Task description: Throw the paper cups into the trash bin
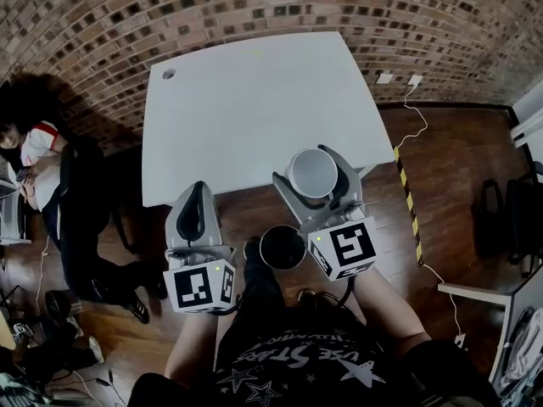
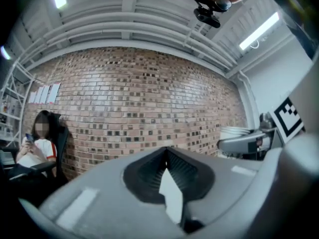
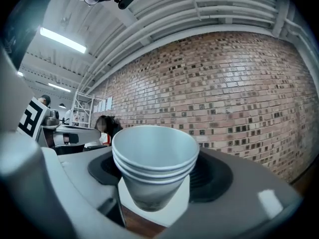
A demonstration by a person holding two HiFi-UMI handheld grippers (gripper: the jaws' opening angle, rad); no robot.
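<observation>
Judging by how things lie, the task is taken to be well along but not finished. No cup is seen anywhere on the white rectangular tabletop, which suggests that only the drop is left. The round black trash bin is seen from above on the wooden floor, close to the person's legs and between the two tools; its inside is too dark for any contents to be made out. The stack of nested white paper cups is not yet in it. In the head view the stack is shown just beyond the bin's far rim and a little to its right, against the near edge of the tabletop. A short carry back over the opening and a release are judged to be what is needed

The left tongs are held roughly level just short of the tabletop's near edge, pointed away from the body toward the brick wall. Their jaws are brought together at the tips, with nothing between them. The right tongs are held alongside, slightly further forward, and are closed wide on the stack. It is gripped upright by its lower walls with the mouths upward, and three rims can be counted in the right gripper view
</observation>
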